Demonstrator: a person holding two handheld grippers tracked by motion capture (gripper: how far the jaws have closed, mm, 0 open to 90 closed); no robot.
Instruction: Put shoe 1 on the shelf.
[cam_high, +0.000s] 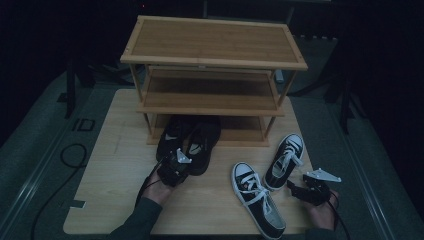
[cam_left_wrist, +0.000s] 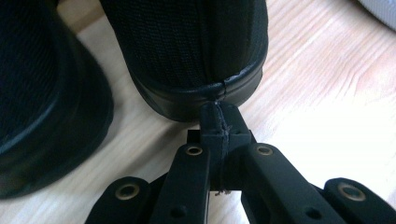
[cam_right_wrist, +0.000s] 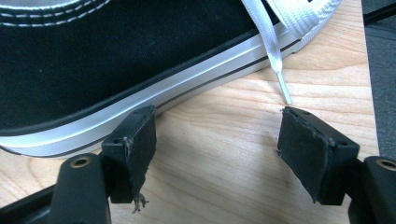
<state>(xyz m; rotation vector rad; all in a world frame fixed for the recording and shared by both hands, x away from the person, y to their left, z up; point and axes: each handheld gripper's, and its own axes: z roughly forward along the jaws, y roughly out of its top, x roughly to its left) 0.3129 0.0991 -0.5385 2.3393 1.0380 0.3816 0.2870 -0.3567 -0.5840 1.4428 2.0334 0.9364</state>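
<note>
on the wooden table (cam_high: 115, 200) stands a three-tier bamboo shoe rack (cam_high: 210, 45), and a pair of black slip-on shoes (cam_high: 192, 137) lies just in front of its bottom shelf, toes pointing under it. the left gripper (cam_high: 172, 167) sits at the heel end of that pair, and in the left gripper view its jaws are pressed flat together with nothing between them, their tips right up against the back of the right-hand black shoe (cam_left_wrist: 196, 60); whether they actually touch the sole rim cannot be told. the other black shoe (cam_left_wrist: 42, 102) lies just beside it. toward the right side of the table lie two black-and-white lace-up sneakers (cam_high: 257, 200), angled apart, toes away from the rack's side. the right gripper (cam_high: 300, 191) rests near them, by the table's right edge, jaws spread wide over bare wood; in the right gripper view a sneaker's white sole (cam_right_wrist: 140, 112) runs just past the left pad, and a white lace tip (cam_right_wrist: 285, 91) hangs near the right one.
</note>
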